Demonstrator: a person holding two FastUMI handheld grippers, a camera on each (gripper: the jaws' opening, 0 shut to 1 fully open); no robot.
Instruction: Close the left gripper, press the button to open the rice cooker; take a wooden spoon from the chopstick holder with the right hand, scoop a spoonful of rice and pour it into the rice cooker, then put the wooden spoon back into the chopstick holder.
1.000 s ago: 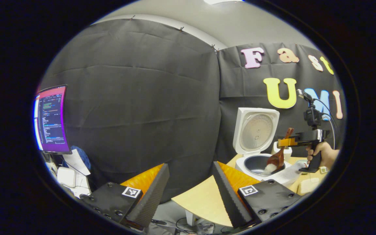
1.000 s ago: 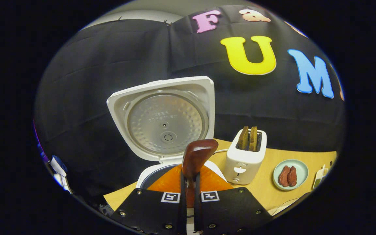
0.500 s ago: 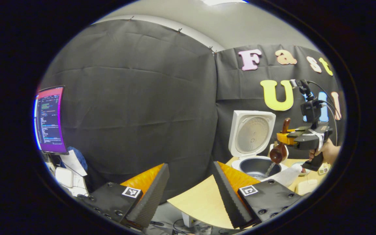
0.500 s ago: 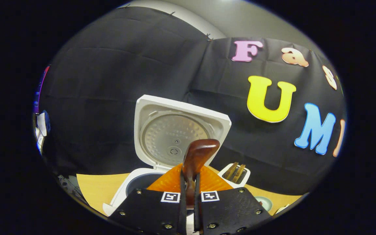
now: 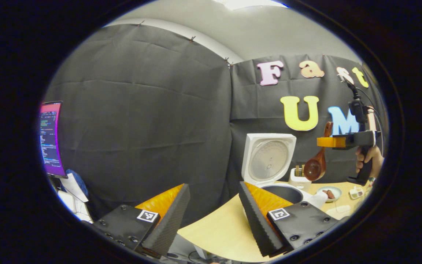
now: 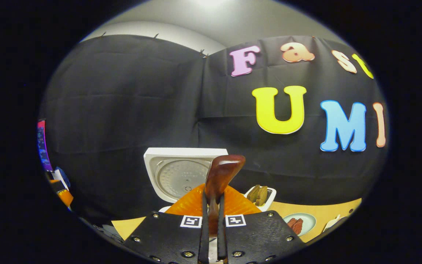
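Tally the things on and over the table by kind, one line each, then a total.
Appliances: 2, rice cooker with its lid up and toaster
Utensils: 1, wooden spoon, held in the right gripper
Dishes: 1, plate with reddish food
Total: 4

Partly hidden cooker and spoon.
Rice cooker (image 6: pixel 181 172) pot hidden behind right gripper (image 6: pixel 211 234); wooden spoon (image 6: pixel 220 174) bowl out of sight below.
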